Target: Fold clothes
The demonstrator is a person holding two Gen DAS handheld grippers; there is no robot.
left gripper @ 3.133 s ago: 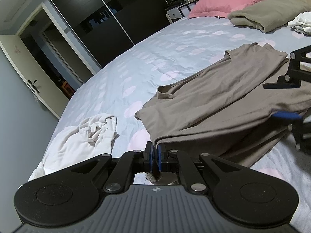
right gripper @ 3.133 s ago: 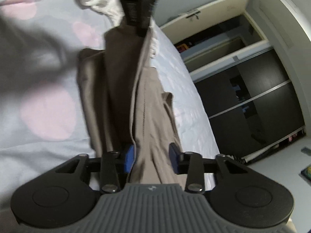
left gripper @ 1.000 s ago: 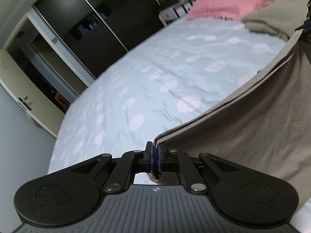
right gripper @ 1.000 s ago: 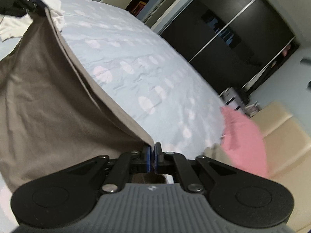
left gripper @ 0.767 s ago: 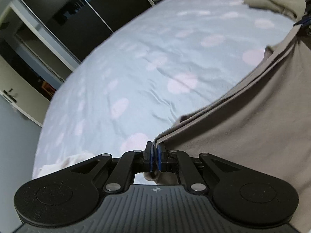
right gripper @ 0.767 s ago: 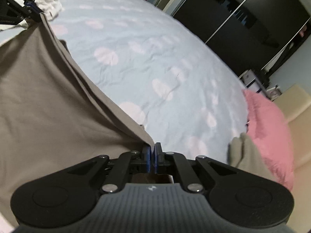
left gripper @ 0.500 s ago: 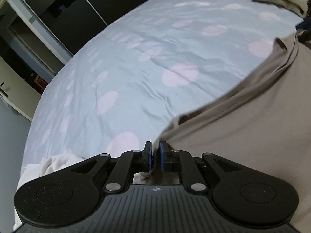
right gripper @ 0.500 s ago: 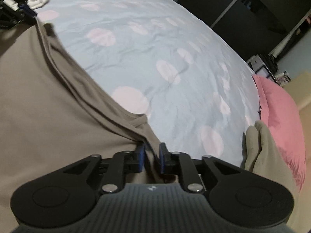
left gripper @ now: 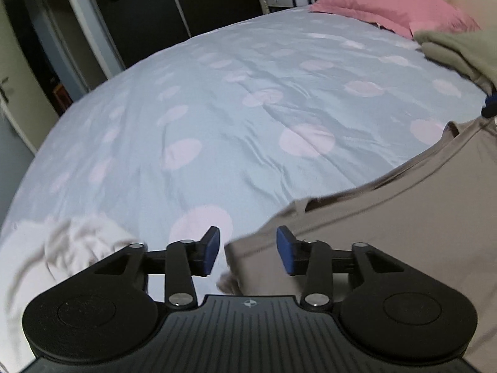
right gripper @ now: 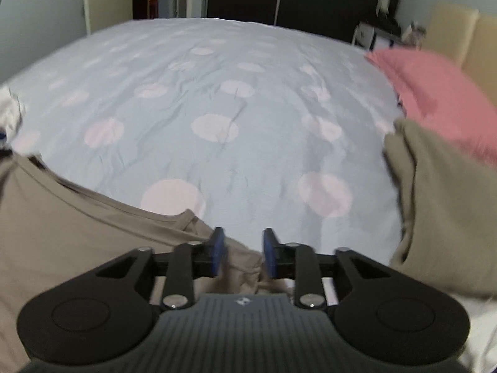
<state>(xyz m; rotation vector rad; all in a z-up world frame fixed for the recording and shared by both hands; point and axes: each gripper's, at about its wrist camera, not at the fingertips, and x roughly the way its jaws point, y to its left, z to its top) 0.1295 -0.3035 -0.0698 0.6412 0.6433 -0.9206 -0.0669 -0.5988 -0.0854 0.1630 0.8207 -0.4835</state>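
I see the taupe garment [left gripper: 388, 217] lying flat on the dotted blue bedspread [left gripper: 248, 108], a corner sitting loose between each claw. My left gripper [left gripper: 248, 250] and right gripper [right gripper: 241, 255] have just been opening, pads clear of cloth. Pink pillow [right gripper: 435, 93] beyond.

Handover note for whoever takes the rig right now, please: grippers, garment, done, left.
Left gripper: jaws have just been opening, pads clear, corner of the taupe garment between them.
Right gripper: the same, jaws just opened over the garment's other corner.
Garment lies spread along the near edge of the bed, released.
Done: garment laid down flat.
Left: the folds themselves; the white garment and the olive garment are probably next.
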